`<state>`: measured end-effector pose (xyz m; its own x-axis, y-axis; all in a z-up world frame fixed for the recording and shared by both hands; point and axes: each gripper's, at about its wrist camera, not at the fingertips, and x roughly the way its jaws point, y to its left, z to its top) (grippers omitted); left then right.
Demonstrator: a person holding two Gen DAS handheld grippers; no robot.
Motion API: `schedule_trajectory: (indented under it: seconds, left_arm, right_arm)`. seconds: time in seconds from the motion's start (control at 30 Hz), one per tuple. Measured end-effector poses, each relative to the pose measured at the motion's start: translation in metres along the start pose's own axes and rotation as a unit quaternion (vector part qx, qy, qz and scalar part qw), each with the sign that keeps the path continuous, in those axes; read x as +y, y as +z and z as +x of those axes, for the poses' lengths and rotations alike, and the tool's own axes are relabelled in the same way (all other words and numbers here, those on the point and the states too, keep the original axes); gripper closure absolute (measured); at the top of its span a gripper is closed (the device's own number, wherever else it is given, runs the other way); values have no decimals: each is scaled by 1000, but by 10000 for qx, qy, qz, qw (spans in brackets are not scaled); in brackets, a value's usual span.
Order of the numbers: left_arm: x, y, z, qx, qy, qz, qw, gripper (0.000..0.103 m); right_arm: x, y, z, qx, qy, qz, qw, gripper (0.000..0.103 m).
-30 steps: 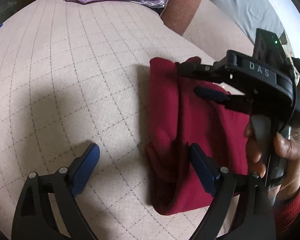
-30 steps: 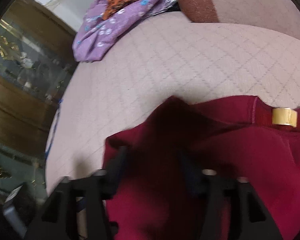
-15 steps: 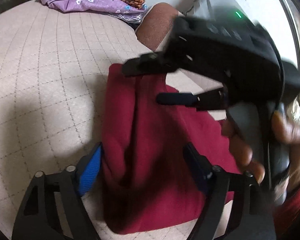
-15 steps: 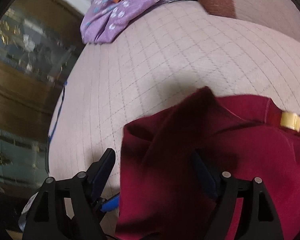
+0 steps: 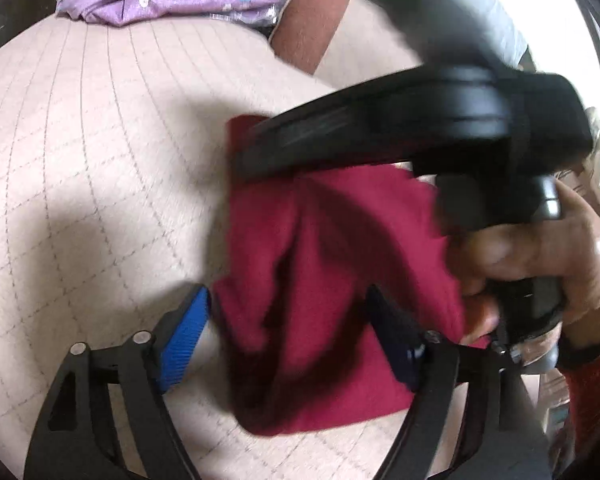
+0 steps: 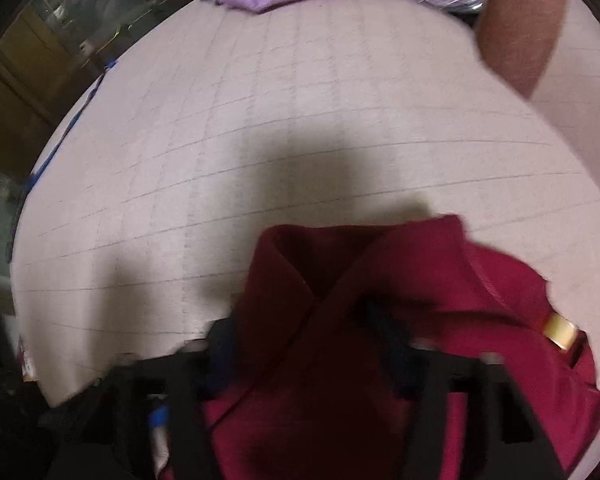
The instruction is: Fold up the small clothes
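Since a second ago the right gripper (image 6: 300, 344) has swung in over the red garment (image 5: 332, 288), and the left gripper (image 5: 292, 332) has slid so its blue pad (image 5: 184, 340) now sits just beside the cloth's edge rather than well apart from it. The garment lies bunched on the pale quilted bed (image 5: 100, 160), its long axis running roughly from 12 to 6 o'clock in the left wrist view.

Left jaws are opening and stand wide, straddling the lower part of the garment, the pads not pressing it. Right jaws are closing with a fold of the cloth between them; blur hides whether the pads bite yet.

In the right wrist view the crossed folds rise toward 12 o'clock, the yellow tag (image 6: 560, 330) at 3 o'clock. The right gripper looks nearer the top edge, so it probably leads the next fold.
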<state>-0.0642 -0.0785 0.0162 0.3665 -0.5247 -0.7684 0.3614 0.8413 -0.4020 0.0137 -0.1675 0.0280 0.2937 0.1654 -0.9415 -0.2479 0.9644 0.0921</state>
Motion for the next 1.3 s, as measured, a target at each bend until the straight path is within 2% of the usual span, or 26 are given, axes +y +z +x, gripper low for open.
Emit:
schedule_trajectory:
  seconds: [0.03,0.13,0.17,0.2,0.27,0.33,0.37,0.43,0.57,0.6,0.67,0.8,0.9,0.93,0.97,1.0,1.03,1.07,1.1,1.17,1.23,1.3]
  left_arm:
    - [1,0,-1,21,20,-5,10000,21]
    - [-5,-2,-11,-204,89,18,9998,23]
    - [-11,-2,-13,-214,-45,85,9997,34]
    - [-18,-3,-18,-188,-146,164,9996,52]
    - [-43,-4,-33,-338,-190,476,9981,65]
    - [-69,-6,-47,-503,-352,824,9947,72]
    - [-91,-7,-53,-562,-480,1037,9919,81]
    - [-121,-8,-59,-583,-695,1278,9876,82]
    - [-177,-10,-40,-284,-1213,1584,9795,87]
    - [-193,-14,-33,-213,-1276,1703,9769,92]
    - [-216,-23,-16,-38,-1397,1891,9720,94]
    - [-239,-33,25,414,-1448,1931,9696,94]
    - [-241,-39,38,631,-1280,1952,9703,94]
    - [-239,-40,33,629,-1272,1938,9707,93]
    - [-236,-39,22,641,-1259,1943,9707,87]
    - [-232,-37,13,631,-1281,1955,9702,75]
    - [-226,-34,-3,549,-1338,1978,9695,68]
    - [-222,-32,-11,425,-1348,2002,9695,54]
    - [-214,-31,-20,274,-1315,2036,9698,46]
    - [-200,-34,-38,-33,-1094,2136,9708,43]
    - [-197,-28,-34,-166,-713,2233,9720,41]
    - [-194,-22,-23,-205,-225,2252,9738,41]
  right_arm:
    - [-7,-4,-5,-123,180,164,9996,79]
    - [-39,-25,-28,-570,849,821,9914,85]
    - [-50,-35,-37,-758,1043,1007,9865,85]
    - [-58,-44,-44,-882,1161,1116,9830,86]
    - [-73,-62,-61,-1161,1360,1347,9746,87]
    - [-88,-77,-78,-1390,1435,1511,9681,87]
    - [-98,-87,-88,-1531,1424,1613,9645,87]
    - [-119,-105,-107,-1726,1431,1787,9580,88]
    - [-165,-146,-150,-2129,1289,2150,9444,91]
    - [-172,-154,-157,-2200,1225,2221,9420,94]
    - [-192,-178,-171,-2350,1081,2400,9357,94]
    - [-235,-215,-172,-2412,787,2896,9229,94]
    - [-261,-229,-138,-2034,561,3291,9204,94]
    - [-268,-235,-126,-1944,655,3452,9159,87]
    - [-272,-239,-122,-1921,746,3553,9118,84]
    - [-274,-244,-120,-1915,804,3671,9067,80]
    - [-276,-248,-122,-1978,929,3776,8998,65]
    - [-275,-253,-128,-2112,1176,3847,8909,55]
    - [-272,-257,-132,-2226,1365,3873,8842,43]
    - [-262,-261,-141,-2405,1543,3790,8802,39]
    - [-253,-258,-141,-2398,1600,3638,8857,32]
    - [-244,-250,-135,-2279,1617,3643,8884,31]
